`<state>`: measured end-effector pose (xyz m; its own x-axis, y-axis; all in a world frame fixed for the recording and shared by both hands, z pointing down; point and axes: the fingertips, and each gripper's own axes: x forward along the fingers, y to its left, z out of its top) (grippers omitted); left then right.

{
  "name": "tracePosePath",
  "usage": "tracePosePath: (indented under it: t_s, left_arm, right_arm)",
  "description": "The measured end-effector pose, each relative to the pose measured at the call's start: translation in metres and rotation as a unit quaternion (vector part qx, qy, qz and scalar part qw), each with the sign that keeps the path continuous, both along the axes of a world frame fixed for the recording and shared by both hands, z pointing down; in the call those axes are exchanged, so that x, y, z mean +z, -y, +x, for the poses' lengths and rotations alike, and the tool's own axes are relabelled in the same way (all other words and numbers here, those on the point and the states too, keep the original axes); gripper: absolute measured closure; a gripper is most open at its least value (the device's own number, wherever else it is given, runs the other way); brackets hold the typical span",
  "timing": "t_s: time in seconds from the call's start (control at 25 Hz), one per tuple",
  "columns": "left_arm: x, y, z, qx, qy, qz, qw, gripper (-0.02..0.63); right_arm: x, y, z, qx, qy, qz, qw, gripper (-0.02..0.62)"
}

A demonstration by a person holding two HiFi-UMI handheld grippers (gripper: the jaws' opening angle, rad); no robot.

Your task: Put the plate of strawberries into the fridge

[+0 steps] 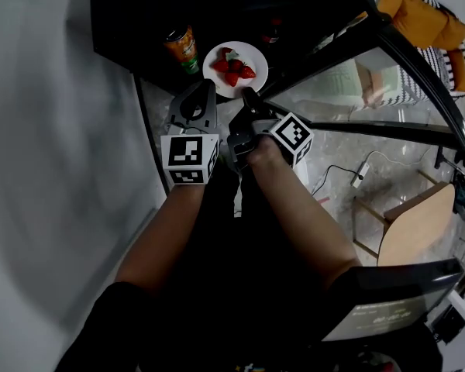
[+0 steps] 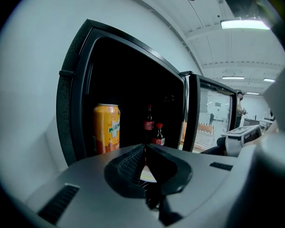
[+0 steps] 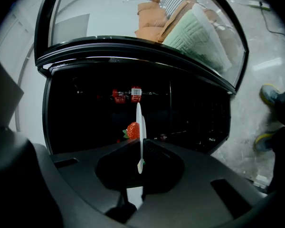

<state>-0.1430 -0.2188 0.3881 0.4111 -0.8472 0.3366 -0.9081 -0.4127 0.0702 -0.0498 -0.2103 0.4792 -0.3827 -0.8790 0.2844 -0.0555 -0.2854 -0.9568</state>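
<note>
White round plate (image 1: 256, 57) of strawberries (image 1: 232, 68) pinched edge-on in right claw (image 3: 140, 148).

We've got the head cam looking steeply down at the fridge (image 1: 139, 22) mouth. Left gripper view sits close and level, facing in past the orange can (image 2: 107, 127). The right one's rolled sideways, plate (image 3: 139, 127) edge-on. Both catch the red-capped bottles (image 2: 156, 133).

Orange soda can (image 2: 107, 127) upright, left of two red-capped dark bottles (image 2: 152, 129). Orange cushions (image 1: 418, 10) stacked on striped seat (far right). White power strip (image 1: 359, 175) with cable on marble-look floor, wooden chair (image 1: 415, 223) nearby.
</note>
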Motion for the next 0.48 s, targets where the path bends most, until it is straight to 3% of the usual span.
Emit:
tracePosePath:
  t_s: [0.48]
  left_arm:
    - [0.028, 0.024, 0.010, -0.028, -0.005, -0.012, 0.9995, 0.600]
  right_arm:
    - [0.034, 0.035, 0.010, -0.019, 0.011, -0.008, 1.000, 0.574]
